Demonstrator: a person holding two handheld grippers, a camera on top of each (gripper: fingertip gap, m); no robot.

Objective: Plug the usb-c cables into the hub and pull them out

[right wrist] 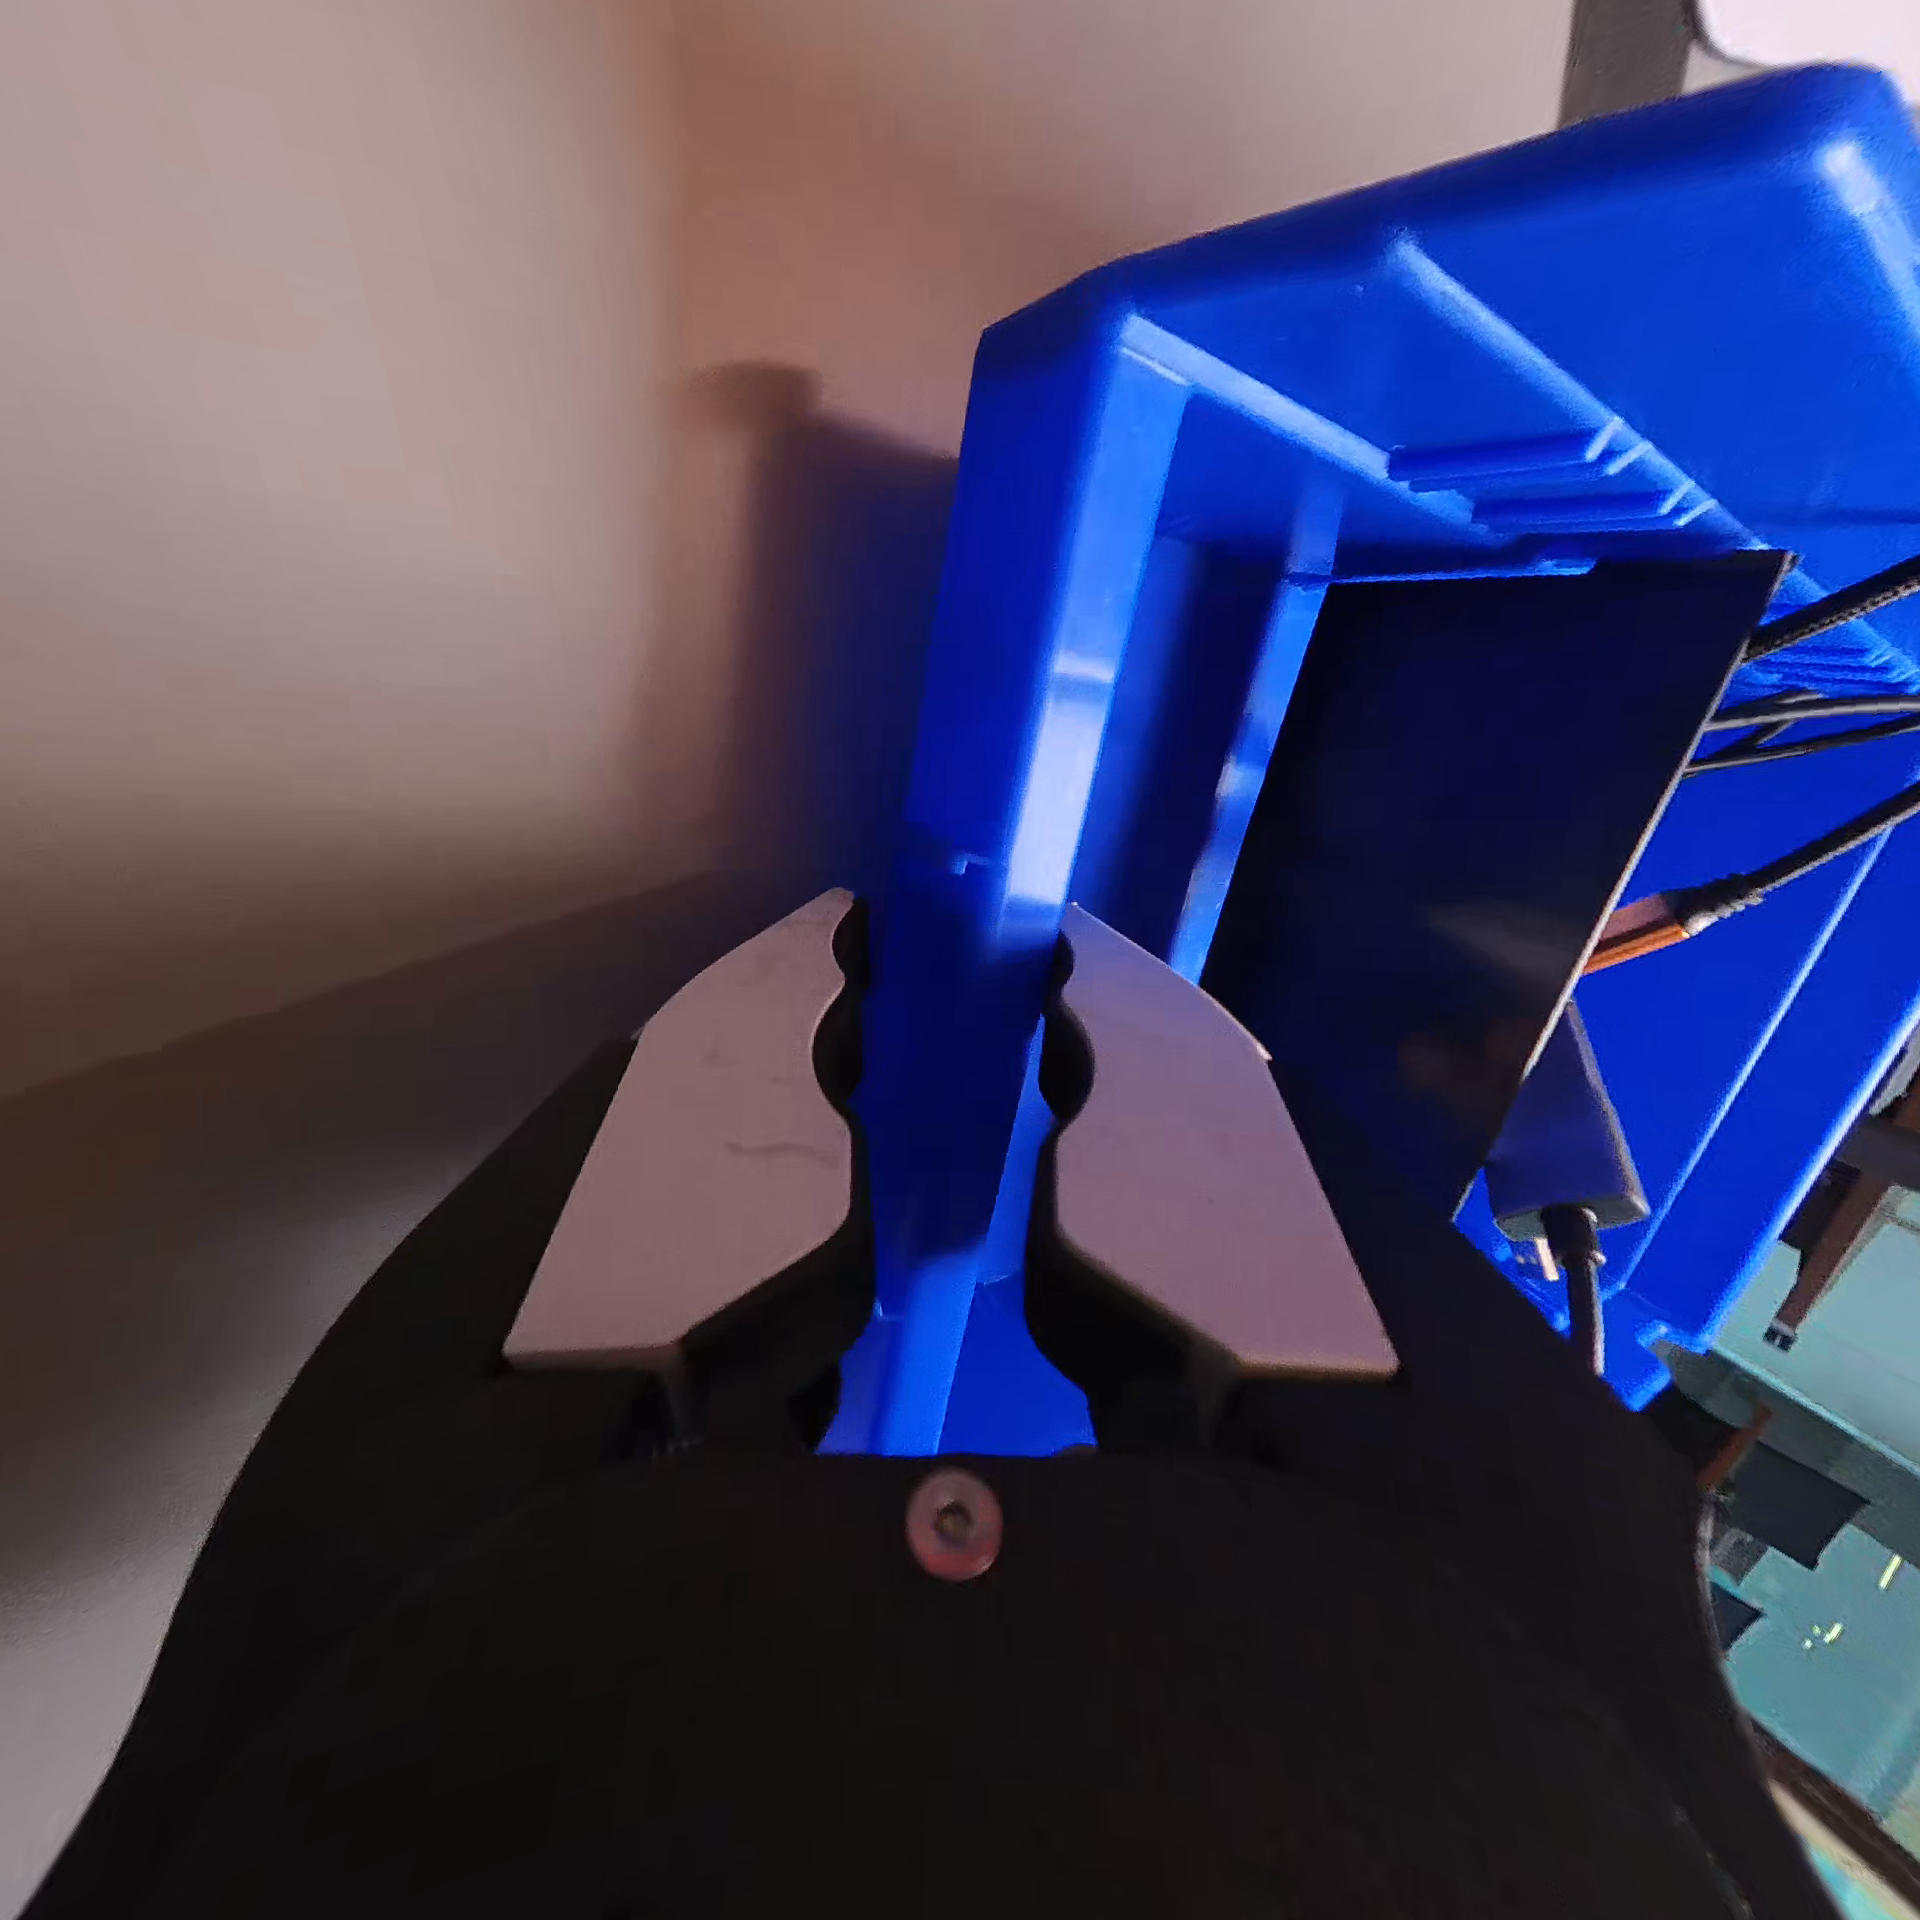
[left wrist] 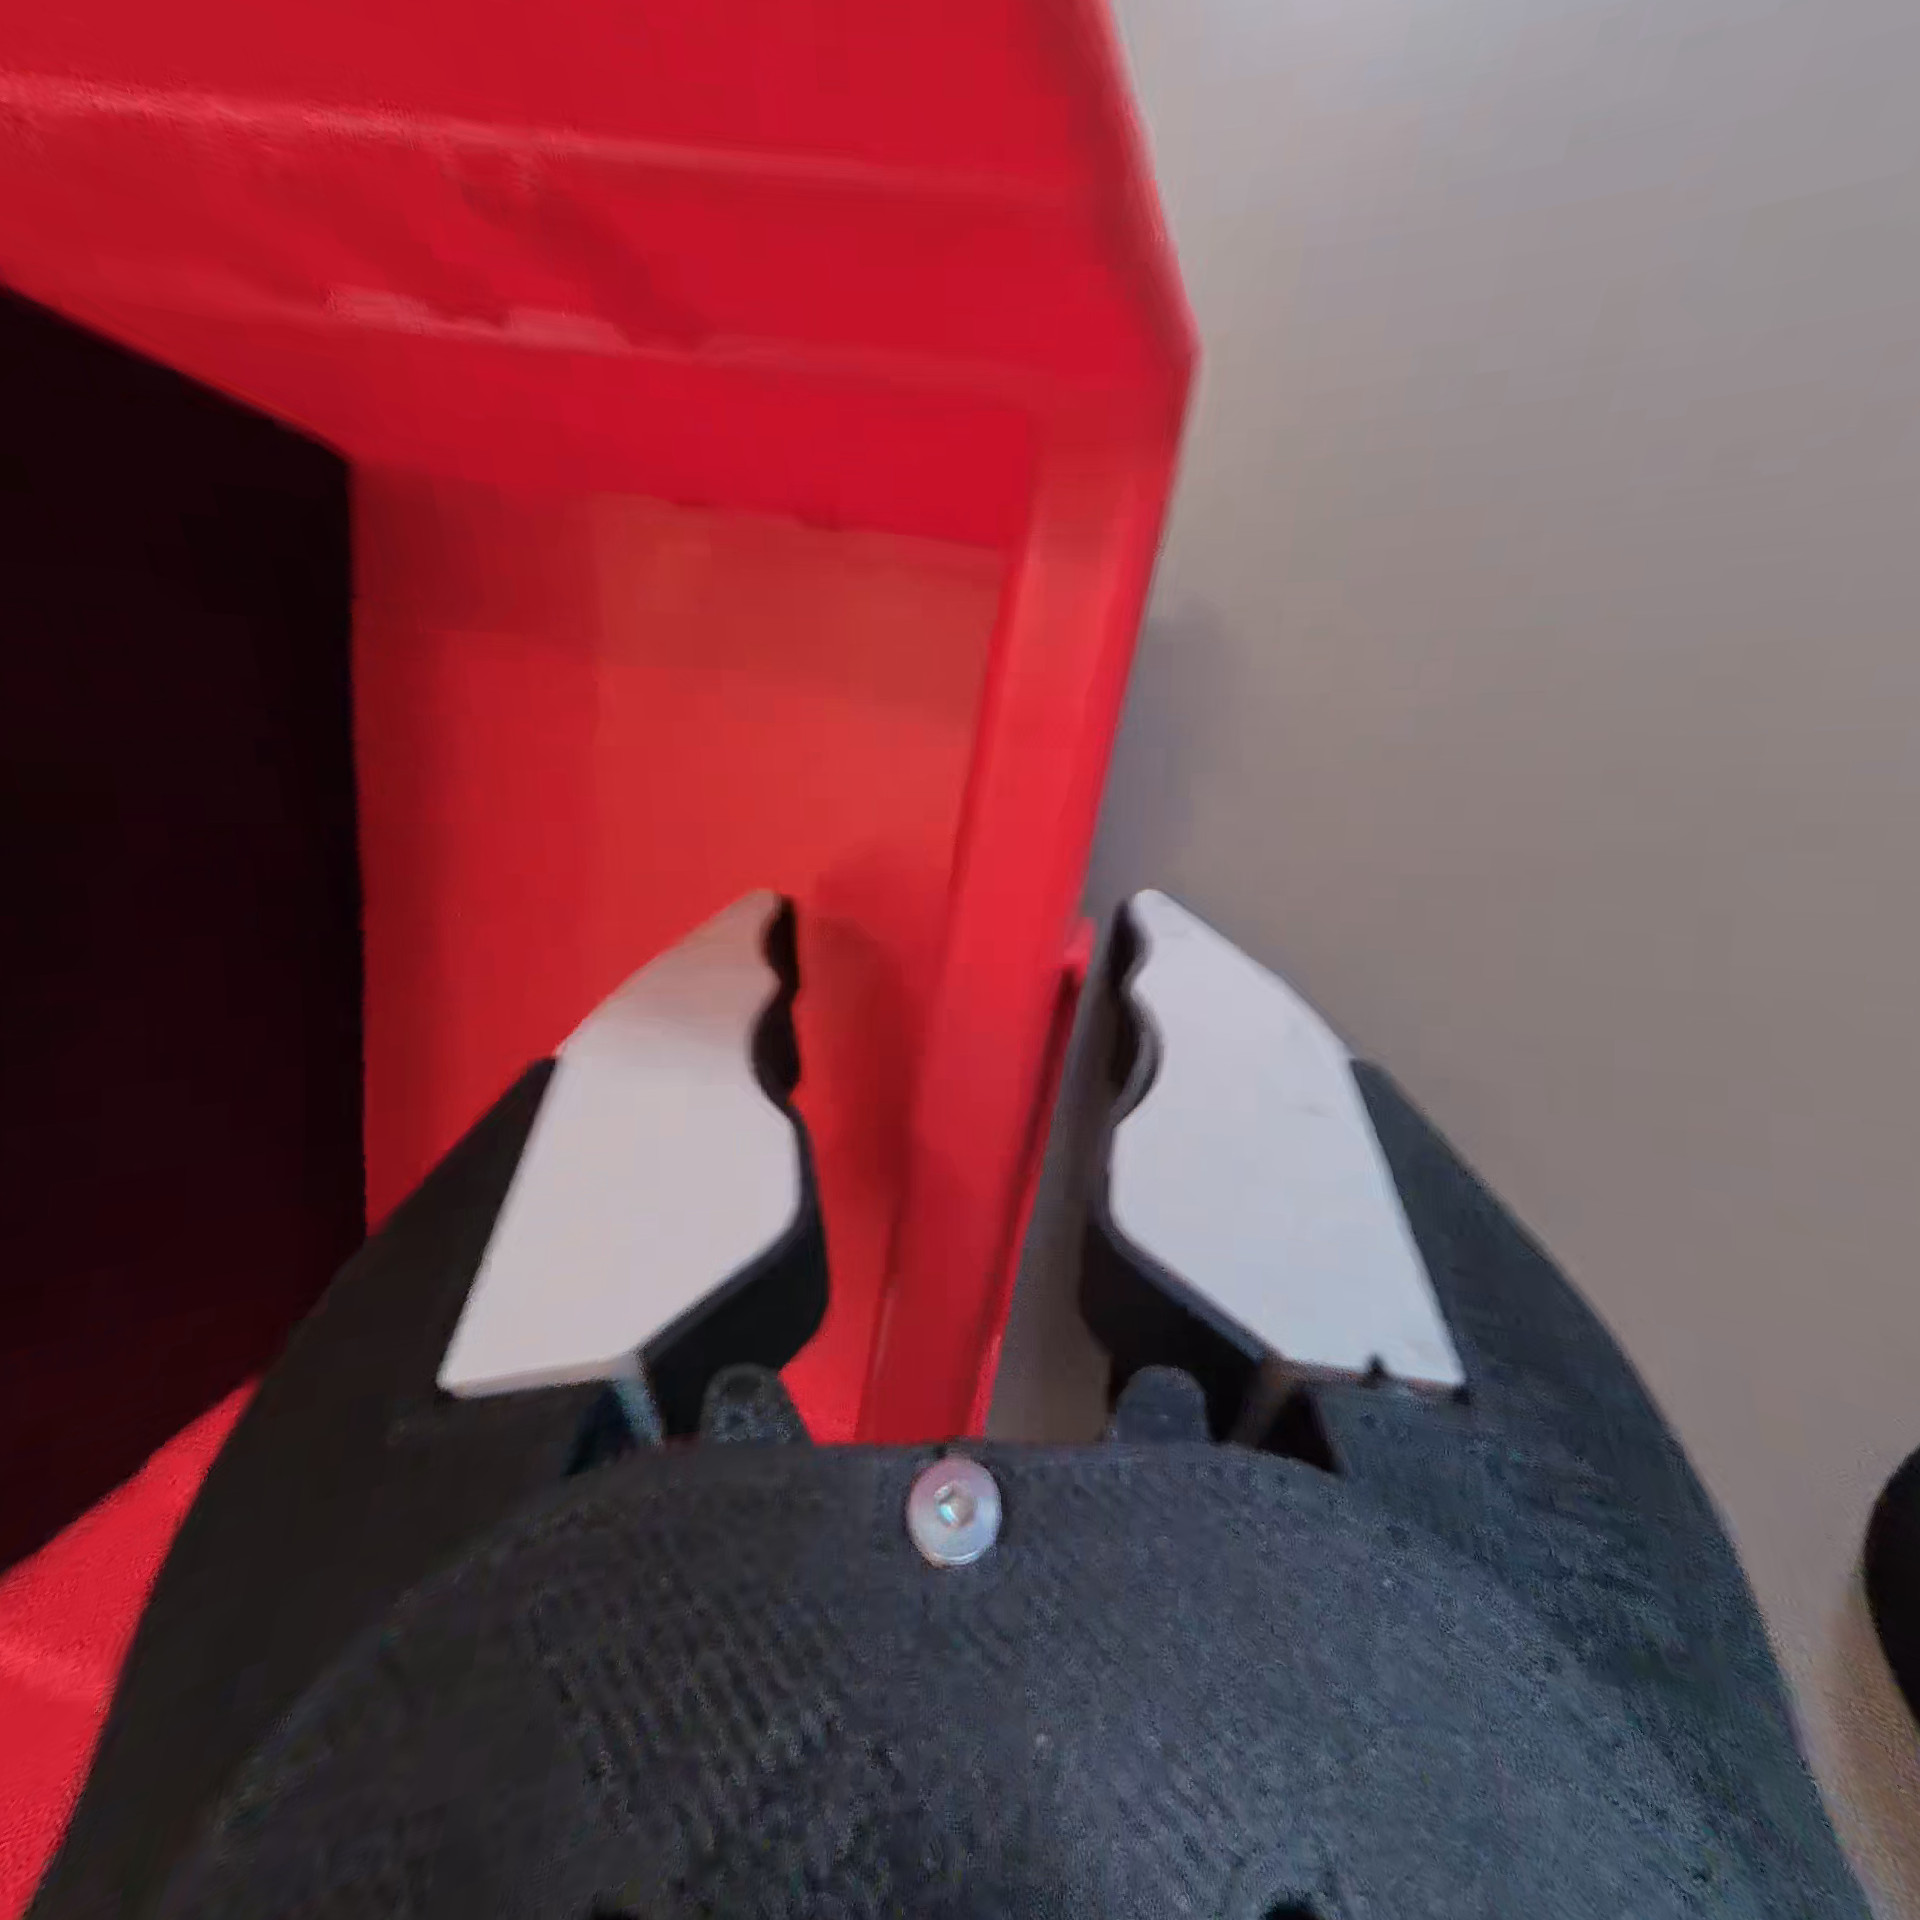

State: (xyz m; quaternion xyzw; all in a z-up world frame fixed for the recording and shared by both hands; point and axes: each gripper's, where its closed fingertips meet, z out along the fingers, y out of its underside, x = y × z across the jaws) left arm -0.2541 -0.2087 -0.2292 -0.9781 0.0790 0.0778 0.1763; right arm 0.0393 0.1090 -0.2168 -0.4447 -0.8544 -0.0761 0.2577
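Grippers and two plastic bins, seen from the wrist cameras. Left gripper (left wrist: 951, 904): its two pale fingers (left wrist: 665, 1122) stand apart on either side of the side wall of a red bin (left wrist: 831, 312), one finger inside the bin and one outside. A gap shows between each finger and the wall, so the wall lies between the jaws but is not pinched. A flat dark panel (left wrist: 166, 831) lies inside the red bin, at the left of the view. A plain pale surface (left wrist: 1558, 623) fills the right of the view.

Right gripper (right wrist: 951, 914): its fingers (right wrist: 727, 1143) are pressed against both faces of the left wall of a blue bin (right wrist: 1507, 343), clenched on it, with the wall running down between them to the gripper's body. The blue bin appears tilted in this view. Inside it lies a flat black panel (right wrist: 1475, 831). Below the panel's lower right edge sits a grey hub (right wrist: 1590, 1153) with a black cable (right wrist: 1579, 1278) plugged into its end; the cable drops past the bin's rim. More dark cables (right wrist: 1829, 613) cross the right side of the bin, and one ends near an orange strip (right wrist: 1631, 940) at the panel's edge. Whether these other cables join the hub cannot be told.
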